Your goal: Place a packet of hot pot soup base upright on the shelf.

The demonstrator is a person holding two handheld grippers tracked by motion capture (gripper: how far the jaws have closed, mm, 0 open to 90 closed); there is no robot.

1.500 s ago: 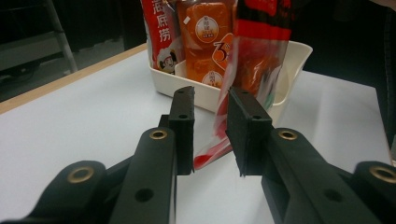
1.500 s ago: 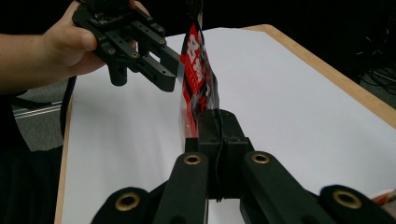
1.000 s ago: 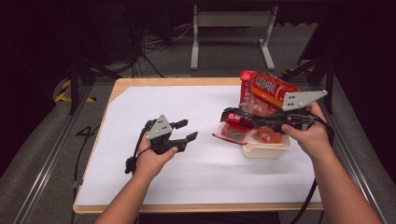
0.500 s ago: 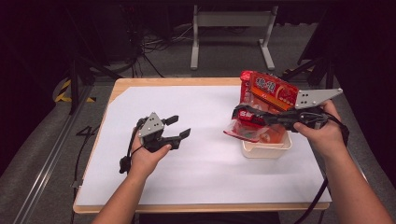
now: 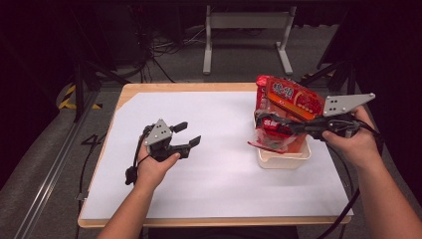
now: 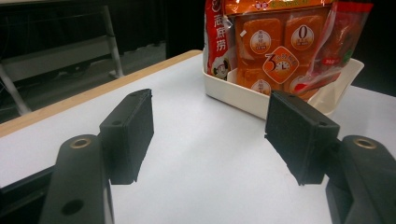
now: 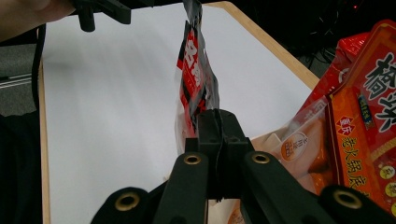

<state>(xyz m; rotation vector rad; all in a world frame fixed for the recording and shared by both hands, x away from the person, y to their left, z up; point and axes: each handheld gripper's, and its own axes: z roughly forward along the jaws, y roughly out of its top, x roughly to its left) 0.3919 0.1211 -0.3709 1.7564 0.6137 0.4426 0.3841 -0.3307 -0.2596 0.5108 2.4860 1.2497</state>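
Item 1. Right gripper (image 5: 261, 121): held by the person's right hand (image 5: 348, 142) over the counter's right side. Jaws pressed together on the edge of a red-and-black packet (image 5: 276, 133); in the right gripper view the packet (image 7: 196, 79) hangs pinched between the black jaws.

Item 2. Red-and-black packet: lifted at the left rim of a cream tray (image 5: 283, 159), its lower end hanging over the tray's edge.

Item 3. Cream tray: rests near the counter's right edge, about midway between front and back. Holds an upright orange-and-red bag (image 5: 288, 97), leaning at the tray's far side. The left gripper view shows the tray (image 6: 243, 98) with orange packets (image 6: 275, 51) standing in it.

Item 4. Left gripper (image 5: 189, 134): held in the left hand (image 5: 152, 167) over the counter's left half, well apart from the tray. Jaws have just been opening and stand apart with nothing between them.

Item 5. Counter (image 5: 224, 199): wooden top covered by a white sheet.
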